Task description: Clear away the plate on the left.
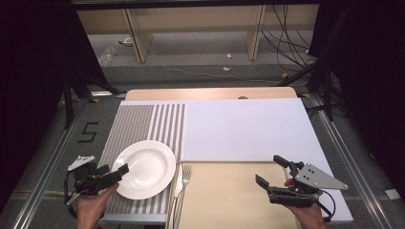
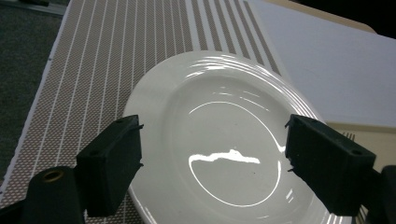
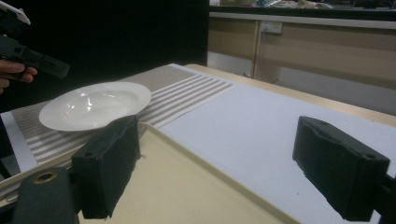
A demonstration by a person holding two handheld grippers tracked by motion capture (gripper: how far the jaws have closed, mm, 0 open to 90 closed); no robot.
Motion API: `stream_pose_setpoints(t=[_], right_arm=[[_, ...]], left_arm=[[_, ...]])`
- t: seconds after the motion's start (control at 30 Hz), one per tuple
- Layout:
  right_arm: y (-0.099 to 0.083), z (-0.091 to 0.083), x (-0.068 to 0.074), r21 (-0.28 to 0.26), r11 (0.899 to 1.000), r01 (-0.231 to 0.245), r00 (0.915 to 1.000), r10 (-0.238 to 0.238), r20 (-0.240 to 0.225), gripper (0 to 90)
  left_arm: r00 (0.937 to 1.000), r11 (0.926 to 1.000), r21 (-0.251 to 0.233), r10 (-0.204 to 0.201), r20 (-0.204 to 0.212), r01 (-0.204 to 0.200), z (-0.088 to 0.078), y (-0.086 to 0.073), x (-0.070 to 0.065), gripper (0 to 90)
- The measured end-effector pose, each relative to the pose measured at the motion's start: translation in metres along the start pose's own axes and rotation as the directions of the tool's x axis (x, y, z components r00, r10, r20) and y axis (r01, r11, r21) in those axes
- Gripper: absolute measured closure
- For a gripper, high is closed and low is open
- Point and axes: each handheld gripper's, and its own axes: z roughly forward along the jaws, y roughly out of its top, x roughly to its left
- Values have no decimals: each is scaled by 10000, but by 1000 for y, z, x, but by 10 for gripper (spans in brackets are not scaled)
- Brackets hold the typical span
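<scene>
A white deep plate [image 1: 145, 169] lies on a striped placemat [image 1: 138, 121] at the table's front left. My left gripper [image 1: 114, 172] is held by a hand at the plate's near-left rim. It stands open, and its jaws straddle the plate [image 2: 219, 140] from above with nothing clamped. In the right gripper view this gripper [image 3: 44, 63] hangs a little above the plate [image 3: 93, 105]. My right gripper [image 1: 271, 170] is open over a beige tray [image 1: 229, 198] at the front right, with nothing between its jaws.
A fork [image 1: 185, 175] lies along the tray's left edge, between plate and tray, with a slim utensil beside it. A white board [image 1: 243, 129] covers the table's middle and right. The table's front edge is close to both hands. Cables and stands lie on the floor beyond.
</scene>
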Motion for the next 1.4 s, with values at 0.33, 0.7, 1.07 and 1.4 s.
stream_pose_setpoints(t=[0.33,0.7,1.07,1.4], right_arm=[[0,0,0,-8,10000,4,10000,-4,-26,157],[0,0,1,17,10000,-15,10000,15,-35,157],[0,1,1,13,10000,-18,10000,18,-31,157],[0,1,1,27,10000,25,10000,-25,-32,157]], left_arm=[[9943,9943,119,-1064,35,1064,0,-1,21,185],[9672,9684,492,-2473,579,2446,4,-6,34,196],[9539,9512,1142,-2945,574,2868,9,-11,38,207],[9438,9340,1721,-3262,534,3131,17,-16,39,219]])
